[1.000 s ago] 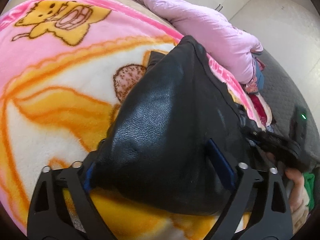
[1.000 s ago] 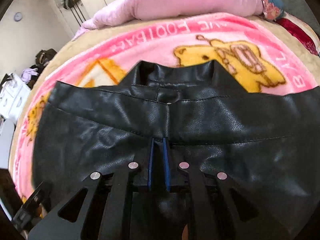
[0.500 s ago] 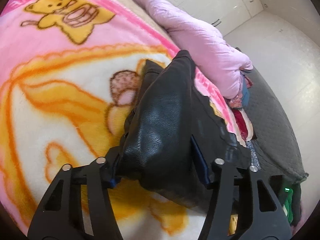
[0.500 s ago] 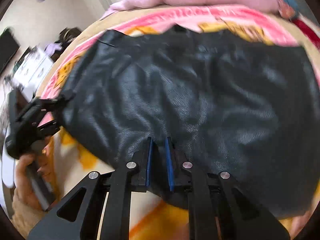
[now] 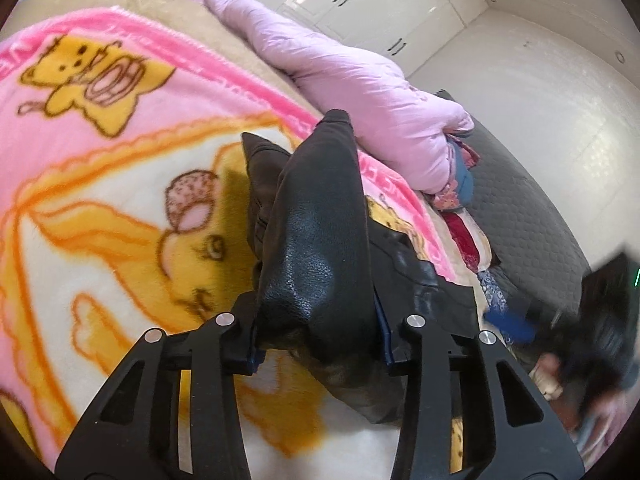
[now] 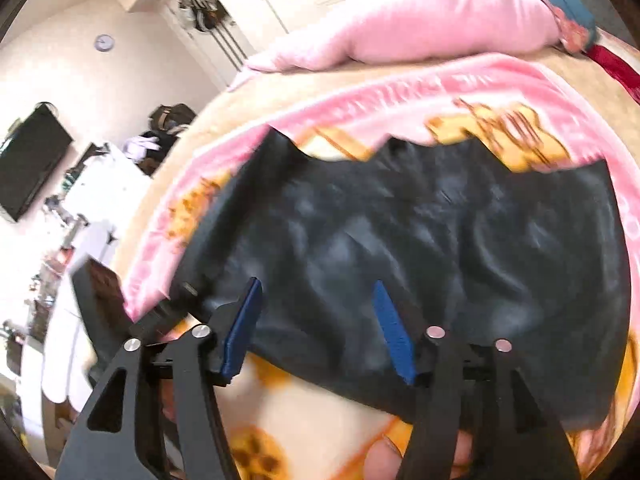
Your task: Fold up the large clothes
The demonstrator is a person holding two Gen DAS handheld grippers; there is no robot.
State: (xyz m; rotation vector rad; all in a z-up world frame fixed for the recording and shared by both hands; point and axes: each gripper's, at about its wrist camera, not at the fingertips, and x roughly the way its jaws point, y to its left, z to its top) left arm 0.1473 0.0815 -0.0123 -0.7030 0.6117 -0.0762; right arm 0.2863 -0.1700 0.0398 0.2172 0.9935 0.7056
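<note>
The black leather jacket (image 5: 320,240) lies on the pink and yellow cartoon blanket (image 5: 100,168), and everything here is placed from that jacket.

At its left end, the left gripper (image 5: 316,344) has just been closing, and a thick bunched fold of the jacket sits between its blue pads, which press on it from both sides; the fold rises off the blanket and runs straight away from the gripper toward the lilac quilt (image 5: 360,80) beyond the jacket's far edge. So the held fold's long axis lines up with this gripper's pointing direction.

Across the jacket's near edge, the right gripper (image 6: 316,328) has just been opening; its pads stand well apart over the leather with nothing pinched, and the jacket (image 6: 440,248) spreads flat ahead of it, its long side running crosswise to the fingers, with the collar notch at the far edge.

Judging by this, the left gripper is the one in charge of the cloth, and the next fold probably carries its end across toward the right.
</note>
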